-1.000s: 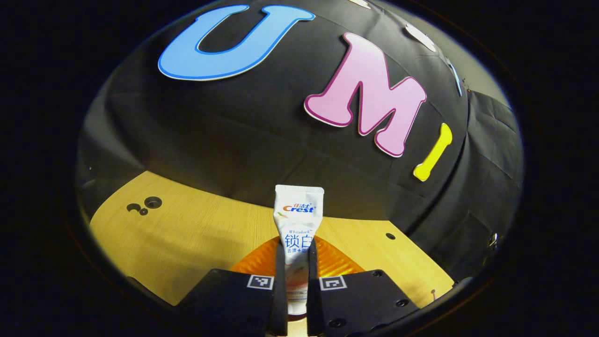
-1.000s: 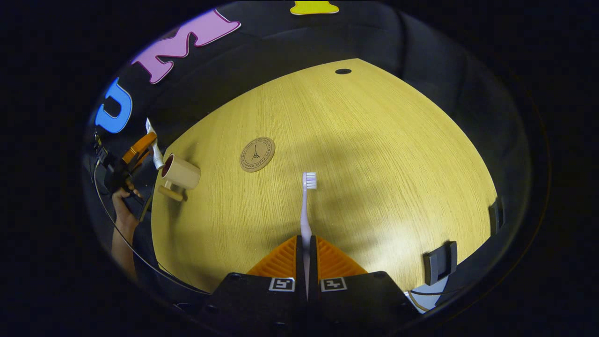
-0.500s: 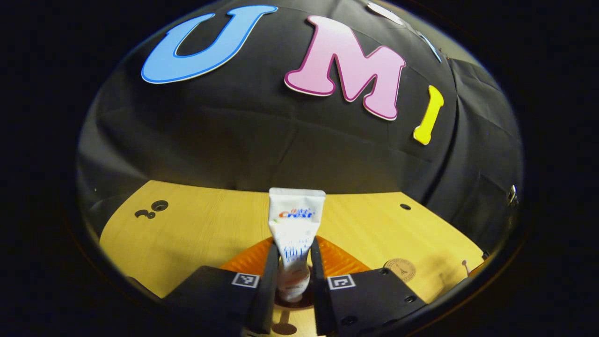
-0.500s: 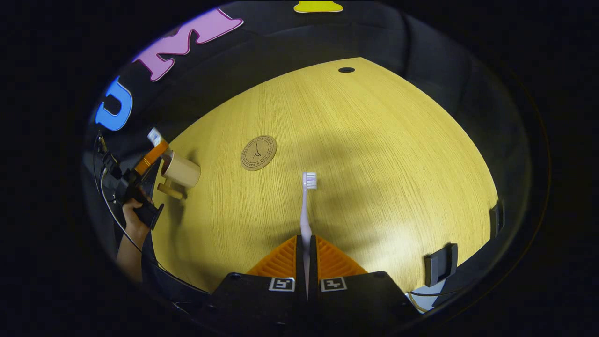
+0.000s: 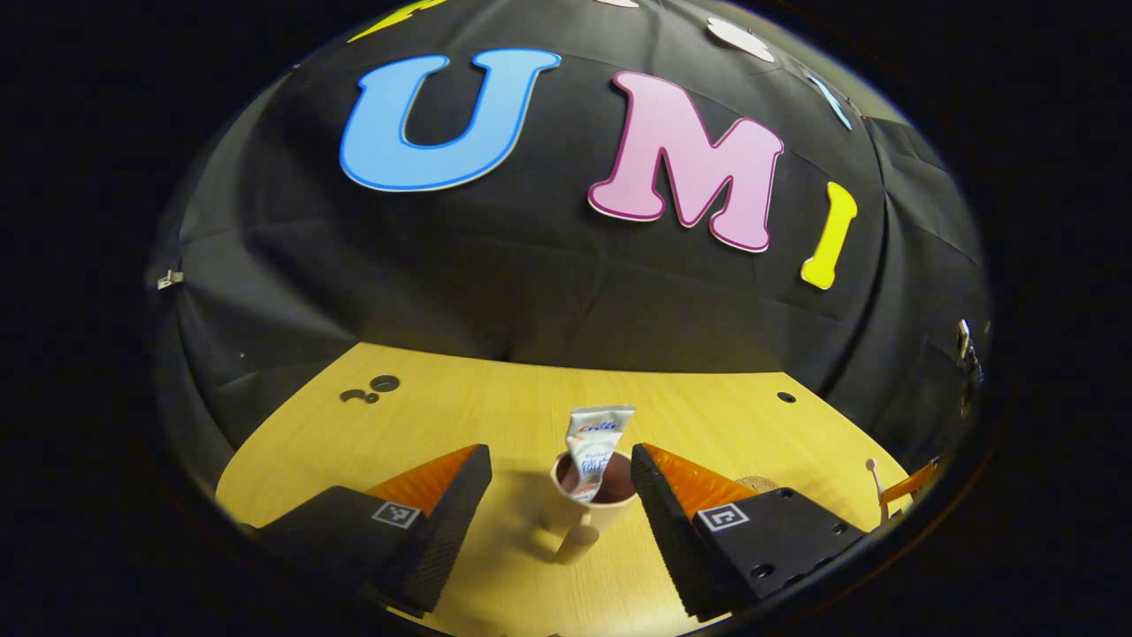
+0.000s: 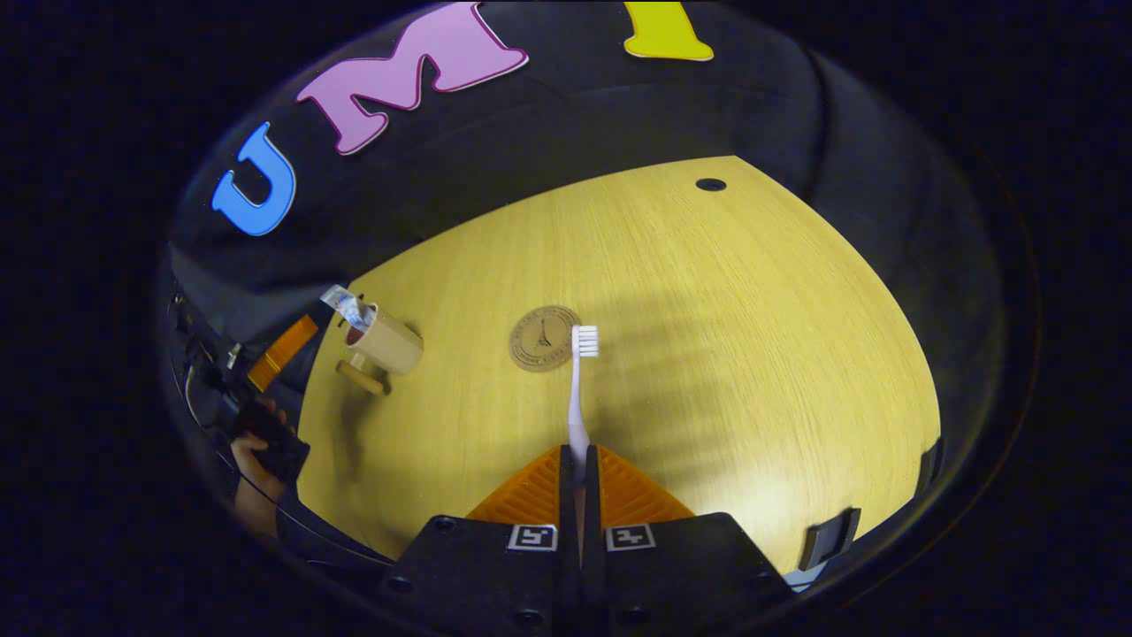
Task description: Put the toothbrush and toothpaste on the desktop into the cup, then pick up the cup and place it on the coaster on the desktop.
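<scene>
**Toothpaste in cup, toothbrush in right claw**

The left claw (image 5: 559, 495) is spread wide, its 2 fingers flanking the cup (image 5: 591, 506) without touching it. The toothpaste (image 5: 594, 441) stands tilted in the cup on the tabletop (image 5: 495, 398). The right claw (image 6: 573, 464) pinches the toothbrush (image 6: 579, 380) by its handle, bristles forward, just beside the coaster (image 6: 541, 338).

Left gripper (image 5: 557, 495) jaws spread wide; right gripper (image 6: 578, 460) jaws clamped together.
</scene>
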